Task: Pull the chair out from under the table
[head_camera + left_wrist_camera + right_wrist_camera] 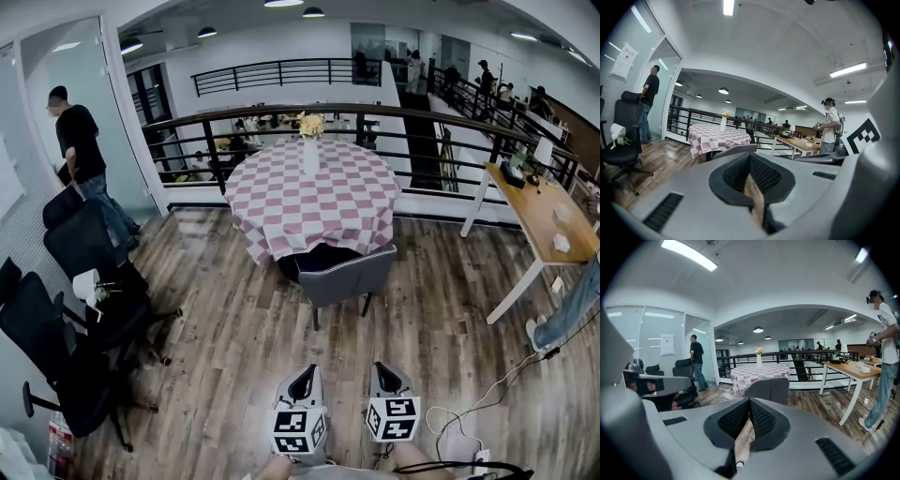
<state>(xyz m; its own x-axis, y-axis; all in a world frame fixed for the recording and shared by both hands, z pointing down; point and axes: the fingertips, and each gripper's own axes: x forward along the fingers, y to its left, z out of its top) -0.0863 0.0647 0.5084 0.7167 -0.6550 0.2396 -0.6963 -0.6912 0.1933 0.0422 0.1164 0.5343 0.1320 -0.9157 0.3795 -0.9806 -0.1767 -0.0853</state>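
Observation:
A grey upholstered chair (347, 275) stands tucked against the near side of a round table (281, 211) that has a pink-and-white checked cloth and a white vase of flowers (310, 150). Both grippers are low in the head view, well short of the chair, with bare wooden floor between. My left gripper (304, 373) and right gripper (382, 369) point toward it, each shut on nothing. The left gripper view shows the chair (736, 150) just beyond the closed jaws (750, 158). In the right gripper view the chair back (771, 389) rises straight ahead of the closed jaws (749, 402).
Black office chairs (84, 309) crowd the left side. A wooden desk (548, 220) stands at the right, with a person's leg (572, 309) beside it and cables (469, 412) on the floor. A black railing (412, 117) runs behind the table. Another person (84, 159) stands at the far left.

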